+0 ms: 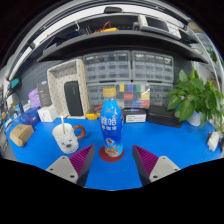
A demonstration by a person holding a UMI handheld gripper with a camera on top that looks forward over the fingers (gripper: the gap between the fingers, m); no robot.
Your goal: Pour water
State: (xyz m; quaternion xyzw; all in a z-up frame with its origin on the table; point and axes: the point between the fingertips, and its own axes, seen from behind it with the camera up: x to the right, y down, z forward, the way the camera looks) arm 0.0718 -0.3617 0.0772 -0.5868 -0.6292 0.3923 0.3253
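A: Standing upright on the bright blue tabletop (150, 140), the blue-labelled plastic bottle with an orange cap (112, 125) sits just ahead of your gripper (113, 163), lined up w/ the gap between its fingers. You see it?

B: Yep. What are the fingers doing?

A: Spread wide, nothing held. One purple pad (82, 158) shows to each side of the bottle base, w/ blue table visible between pad and bottle on both sides, so no contact yet. Bottle rests on its own.

B: Why that approach?

A: Prob. because a centred, level approach lets both pads meet the body evenly, low on the label, where it's stiffest. You'd want that so it doesn't twist when tipped.

B: And where does the water go?

A: Best guess: the small white cup-like vessel (65, 137) just beside the bottle, near enough for a short swing. Can't tell what's inside it, tho something thin sticks up from it.

B: Cap?

A: It's on, as far as I can see. You can't pour until that's off.

B: Anything in the way?

A: Leafy green potted plant (196, 100) stands well apart on the other side. Grey shelving w/ small drawers (130, 72) is beyond the bottle, clear of your path.
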